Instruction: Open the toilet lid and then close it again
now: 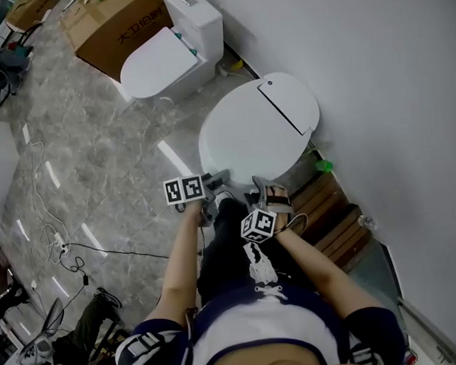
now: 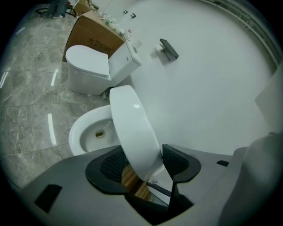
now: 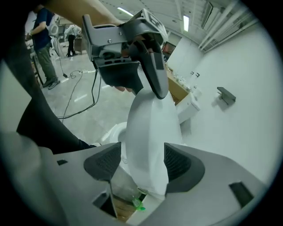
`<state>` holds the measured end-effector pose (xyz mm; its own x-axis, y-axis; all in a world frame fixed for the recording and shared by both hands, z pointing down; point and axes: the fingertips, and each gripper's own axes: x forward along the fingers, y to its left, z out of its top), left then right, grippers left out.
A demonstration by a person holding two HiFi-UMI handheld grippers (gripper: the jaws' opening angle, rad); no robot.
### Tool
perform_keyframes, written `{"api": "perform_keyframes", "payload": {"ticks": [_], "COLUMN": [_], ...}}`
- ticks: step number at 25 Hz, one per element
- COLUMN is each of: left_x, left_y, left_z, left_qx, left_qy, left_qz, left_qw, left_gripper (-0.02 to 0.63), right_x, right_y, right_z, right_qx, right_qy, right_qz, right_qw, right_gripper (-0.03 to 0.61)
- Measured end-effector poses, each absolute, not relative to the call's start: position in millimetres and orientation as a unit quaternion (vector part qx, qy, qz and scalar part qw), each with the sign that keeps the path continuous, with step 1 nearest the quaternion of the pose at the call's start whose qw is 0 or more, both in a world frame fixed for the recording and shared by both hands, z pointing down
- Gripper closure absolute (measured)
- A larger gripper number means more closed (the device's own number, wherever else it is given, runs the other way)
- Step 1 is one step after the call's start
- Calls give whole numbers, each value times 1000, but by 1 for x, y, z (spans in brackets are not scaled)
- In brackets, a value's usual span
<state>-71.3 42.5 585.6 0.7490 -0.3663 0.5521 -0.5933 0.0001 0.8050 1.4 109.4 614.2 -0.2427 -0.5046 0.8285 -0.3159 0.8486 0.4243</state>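
Observation:
The white toilet lid [image 1: 259,127] stands partly raised over the bowl [image 2: 95,132] next to the wall. My left gripper [image 1: 218,177] is shut on the lid's front rim; in the left gripper view the lid [image 2: 132,128] fills the gap between the pads. My right gripper [image 1: 263,190] sits beside it at the same rim, open, and the lid [image 3: 148,132] passes between its jaws without being clearly pressed. The right gripper view also shows the left gripper's fingers [image 3: 154,75] clamped on the lid's upper edge.
A second white toilet [image 1: 168,55] and a cardboard box [image 1: 113,27] stand farther along the wall. A wooden slatted platform [image 1: 332,214] lies to the right of the bowl, with a small green object [image 1: 324,165] on it. Cables [image 1: 63,244] trail over the marble floor at left.

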Motion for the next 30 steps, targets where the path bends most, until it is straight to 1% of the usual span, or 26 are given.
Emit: {"api": "perform_keyframes", "payload": {"ticks": [4,8,12,17,22,26,30], "left_x": [-73,-70,-69,-70,-68,-63,-63], "left_y": [40,36,35,35,38,37,46], "left_z": [580,572,573,573,570,564,554], "left_qx": [699,698,693,693,717,746,767], "left_qy": [-346,-350,-353,-352,-352,-342,-326], "left_qz": [89,64,56,52,59,94,123], "left_qw": [620,622,627,627,598,564,539], "left_gripper": [353,362,368,368,359,341,339], "right_x": [-2,-4,-4,-4,-1,1,7], "right_y": [100,91,92,91,91,86,82], "right_z": [617,616,619,617,615,609,598], "right_qx": [256,254,254,255,252,254,263], "right_qy": [-779,-777,-767,-777,-779,-782,-789], "right_qz": [-94,-106,-98,-82,-46,-48,-38], "right_qw": [564,567,582,570,572,567,554], "right_gripper": [318,318,318,318,318,318,318]}}
